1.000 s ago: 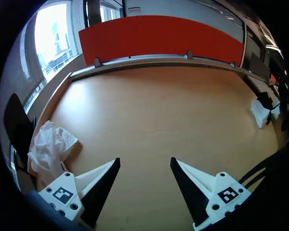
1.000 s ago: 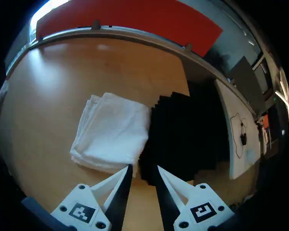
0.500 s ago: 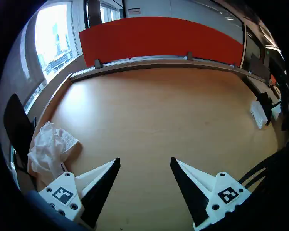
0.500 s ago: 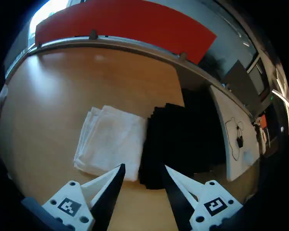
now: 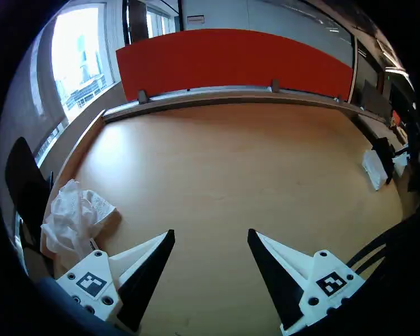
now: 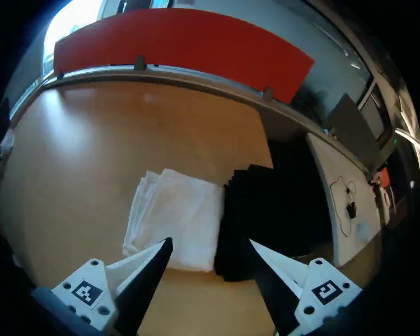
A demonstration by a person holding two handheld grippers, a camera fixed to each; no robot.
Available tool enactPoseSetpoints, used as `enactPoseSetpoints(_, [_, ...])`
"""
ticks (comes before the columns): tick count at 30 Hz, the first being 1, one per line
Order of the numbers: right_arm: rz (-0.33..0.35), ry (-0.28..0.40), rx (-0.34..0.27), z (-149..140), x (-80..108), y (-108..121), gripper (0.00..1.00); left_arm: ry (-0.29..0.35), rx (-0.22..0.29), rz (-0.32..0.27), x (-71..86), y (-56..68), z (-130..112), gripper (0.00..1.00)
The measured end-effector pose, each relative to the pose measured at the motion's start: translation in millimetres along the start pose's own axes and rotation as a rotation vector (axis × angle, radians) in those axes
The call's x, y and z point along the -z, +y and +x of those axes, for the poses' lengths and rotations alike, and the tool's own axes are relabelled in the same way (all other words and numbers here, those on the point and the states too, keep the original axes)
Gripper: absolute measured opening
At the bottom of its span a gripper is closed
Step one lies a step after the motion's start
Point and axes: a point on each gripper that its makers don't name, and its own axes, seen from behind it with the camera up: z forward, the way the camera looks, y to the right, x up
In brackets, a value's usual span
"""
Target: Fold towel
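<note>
1. Wooden table (image 5: 238, 151): bears both towels.
2. Folded white towel (image 6: 179, 224) — lies flat, just ahead of the right gripper (image 6: 210, 241), whose jaws stand apart and empty.
3. Crumpled towel (image 5: 75, 215) — at the table's left edge, leftward of the left gripper (image 5: 210, 232), jaws apart and empty; judged the nearer gripper.

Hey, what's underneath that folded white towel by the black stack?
The folded white towel lies flat on the wooden table. Anything between its layers or beneath it is covered.
</note>
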Motion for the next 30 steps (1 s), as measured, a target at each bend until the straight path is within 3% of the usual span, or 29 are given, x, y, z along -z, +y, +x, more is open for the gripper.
enactPoseSetpoints(15, [0.004, 0.221, -0.078, 45, 26.3, -29, 0.96, 0.052, 0.005, -0.007, -0.6, 3.6, 21, 0.97])
enactPoseSetpoints(24, [-0.027, 0.434, -0.211, 88, 47.6, -36, 0.96, 0.105, 0.005, 0.000, -2.9, 2.0, 41, 0.97])
enactPoseSetpoints(30, [-0.056, 0.494, -0.226, 97, 53.7, -40, 0.96, 0.131, 0.019, 0.003, -6.2, 1.3, 52, 0.97])
